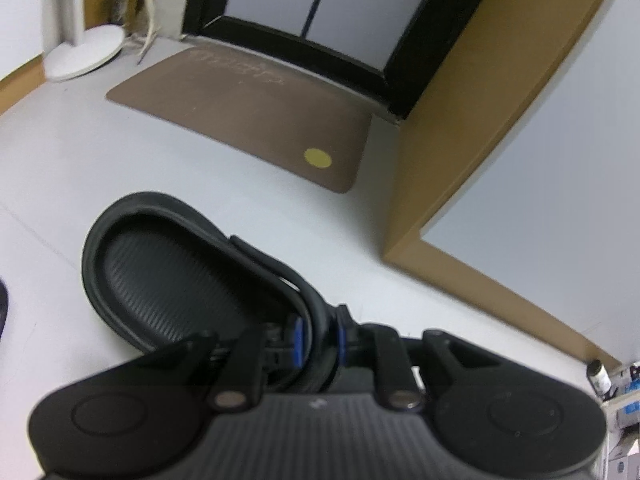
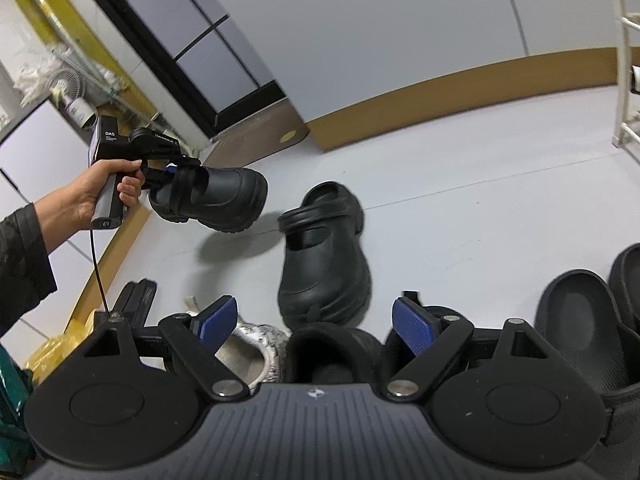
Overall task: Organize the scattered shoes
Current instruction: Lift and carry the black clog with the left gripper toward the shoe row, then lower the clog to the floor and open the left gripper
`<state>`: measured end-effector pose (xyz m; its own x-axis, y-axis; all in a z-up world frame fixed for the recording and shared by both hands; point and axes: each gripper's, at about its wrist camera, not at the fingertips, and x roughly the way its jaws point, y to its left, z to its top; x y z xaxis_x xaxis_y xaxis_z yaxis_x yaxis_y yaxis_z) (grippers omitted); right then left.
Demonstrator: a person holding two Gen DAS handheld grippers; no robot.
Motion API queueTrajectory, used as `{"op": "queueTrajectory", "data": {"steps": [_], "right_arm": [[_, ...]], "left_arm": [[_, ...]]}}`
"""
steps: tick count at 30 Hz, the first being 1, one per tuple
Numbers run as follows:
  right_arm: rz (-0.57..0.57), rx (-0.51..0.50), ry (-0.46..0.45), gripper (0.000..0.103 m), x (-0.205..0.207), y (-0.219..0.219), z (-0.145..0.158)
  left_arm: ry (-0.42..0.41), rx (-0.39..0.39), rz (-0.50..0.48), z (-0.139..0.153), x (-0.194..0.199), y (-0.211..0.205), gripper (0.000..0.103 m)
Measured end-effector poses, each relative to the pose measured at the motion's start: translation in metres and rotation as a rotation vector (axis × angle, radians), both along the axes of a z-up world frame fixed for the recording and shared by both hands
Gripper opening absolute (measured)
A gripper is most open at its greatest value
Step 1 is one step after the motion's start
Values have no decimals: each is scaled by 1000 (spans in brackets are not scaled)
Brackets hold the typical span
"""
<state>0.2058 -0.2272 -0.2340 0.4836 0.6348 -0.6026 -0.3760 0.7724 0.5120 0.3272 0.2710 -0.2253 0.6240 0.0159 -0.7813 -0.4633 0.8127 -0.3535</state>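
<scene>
In the left wrist view my left gripper [image 1: 318,340] is shut on the heel strap of a black clog [image 1: 180,276], whose ribbed insole faces the camera. The right wrist view shows that same clog [image 2: 224,196] hanging in the air at the left, carried by the left gripper [image 2: 170,170] in a person's hand. Its mate, a second black clog [image 2: 324,264], stands on the pale floor. My right gripper [image 2: 316,322] is open, with nothing between its blue pads. It hovers over a black slipper [image 2: 332,356] and a grey fuzzy slipper [image 2: 250,354].
Black slides [image 2: 580,320] lie at the right. A brown doormat [image 1: 248,112] with a yellow dot lies before a dark-framed door. A white stand base [image 1: 82,52] and a wood-trimmed wall corner [image 1: 460,140] flank it. A white rack [image 2: 626,80] stands at the far right and a yellow bag [image 2: 76,340] lies low on the left.
</scene>
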Motion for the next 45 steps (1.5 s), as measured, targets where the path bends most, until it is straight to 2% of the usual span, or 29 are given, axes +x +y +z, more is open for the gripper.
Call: {"op": "queueTrajectory", "data": {"steps": [5, 11, 15, 19, 23, 25, 26, 27, 34, 41, 45], "right_arm": [[19, -4, -18, 89, 1, 15, 9], [70, -57, -26, 89, 5, 39, 16], [112, -114, -53, 89, 5, 56, 26], [102, -125, -74, 89, 8, 66, 38], [96, -140, -83, 89, 8, 76, 42], [106, -155, -91, 89, 7, 82, 44], [108, -160, -92, 89, 8, 84, 44], [106, -162, -90, 89, 8, 86, 44], [132, -173, -77, 89, 17, 105, 41], [355, -224, -125, 89, 24, 147, 51], [461, -269, -141, 90, 34, 172, 55]], "left_arm": [[3, -68, 25, -10, -25, 11, 16], [2, -136, 78, -25, -60, 20, 16], [1, -196, 102, -44, -81, 22, 16], [-4, -275, 112, -75, -87, 19, 16], [24, -280, 92, -97, -80, 15, 18], [15, -273, 97, -95, -84, 14, 24], [8, -271, 99, -93, -87, 14, 34], [-13, -263, 104, -88, -90, 15, 37], [-76, -215, 96, -61, -105, 17, 45], [-127, -235, 188, -48, -139, 29, 53], [-127, -203, 218, -38, -159, 30, 64]]}}
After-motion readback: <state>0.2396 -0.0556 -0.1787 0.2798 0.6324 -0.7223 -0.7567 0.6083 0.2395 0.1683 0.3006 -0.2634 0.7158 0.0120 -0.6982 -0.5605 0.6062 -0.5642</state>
